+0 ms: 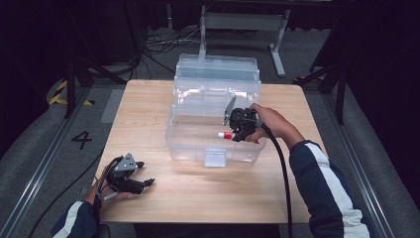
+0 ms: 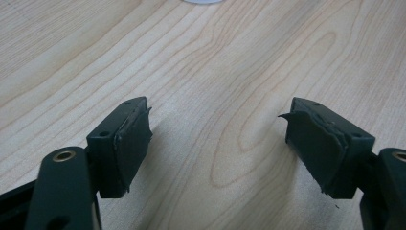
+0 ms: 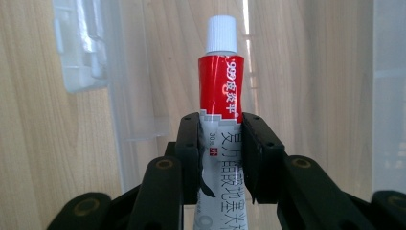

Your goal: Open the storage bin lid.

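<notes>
just one tube (image 3: 221, 86), one clear box (image 1: 188, 144)

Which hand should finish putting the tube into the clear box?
Right. The right gripper is shut on the tube and hangs over the open clear box. The left gripper rests open on the table, apart from the box, with nothing between its jaws.

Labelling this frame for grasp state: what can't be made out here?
- Tube: its tail end, cut off by the bottom edge and the right gripper in the right gripper view.
- Tube print: too small in the high view.
- Clear box: whether the tube touches its floor; the hand covers it.
- Left gripper: body cut off in the left gripper view.
</notes>
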Available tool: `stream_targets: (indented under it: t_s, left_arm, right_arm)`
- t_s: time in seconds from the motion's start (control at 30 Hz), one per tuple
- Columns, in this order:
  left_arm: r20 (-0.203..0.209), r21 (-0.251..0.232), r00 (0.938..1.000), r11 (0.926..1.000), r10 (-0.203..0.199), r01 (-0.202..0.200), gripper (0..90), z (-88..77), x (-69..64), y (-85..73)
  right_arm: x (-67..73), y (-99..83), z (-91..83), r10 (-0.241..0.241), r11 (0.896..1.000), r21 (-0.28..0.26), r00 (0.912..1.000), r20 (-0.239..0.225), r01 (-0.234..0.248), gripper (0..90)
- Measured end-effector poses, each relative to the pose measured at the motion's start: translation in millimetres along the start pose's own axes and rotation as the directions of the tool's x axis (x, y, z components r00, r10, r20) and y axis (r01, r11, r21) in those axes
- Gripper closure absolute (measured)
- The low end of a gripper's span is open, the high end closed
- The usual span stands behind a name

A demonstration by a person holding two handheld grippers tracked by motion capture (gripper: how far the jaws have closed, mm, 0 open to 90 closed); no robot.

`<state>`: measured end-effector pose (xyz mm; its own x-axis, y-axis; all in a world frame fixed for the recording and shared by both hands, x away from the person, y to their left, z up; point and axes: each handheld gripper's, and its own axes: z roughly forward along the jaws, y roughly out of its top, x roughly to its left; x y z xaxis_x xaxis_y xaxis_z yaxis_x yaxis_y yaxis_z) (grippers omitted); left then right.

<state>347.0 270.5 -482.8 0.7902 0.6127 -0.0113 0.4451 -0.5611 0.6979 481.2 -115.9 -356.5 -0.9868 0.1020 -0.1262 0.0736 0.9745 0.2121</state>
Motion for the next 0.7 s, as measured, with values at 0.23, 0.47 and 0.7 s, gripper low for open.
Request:
stream_targets:
  t_s: [0.23, 0.47, 0.7]
  left_arm:
    - [0.0, -0.001, 1.0, 1.0, -0.001, 0.001, 23.8, 0.1, -0.1, 0.0]
    - [0.0, 0.0, 1.0, 1.0, 0.0, 0.0, 23.8, 0.0, 0.0, 0.0]
    - [0.0, 0.0, 1.0, 1.0, 0.0, 0.0, 23.8, 0.0, 0.0, 0.0]
  right_arm:
    - [-2.8, -2.1, 7.9, 0.008, 1.0, 0.015, 0.9999, -0.013, -0.008, 70.8]
    - [-2.5, -3.5, 16.3, 0.01, 1.0, 0.025, 0.9996, -0.026, -0.01, 70.7]
    - [-1.5, -4.9, 24.6, 0.002, 0.999, 0.051, 0.999, -0.045, 0.0, 70.7]
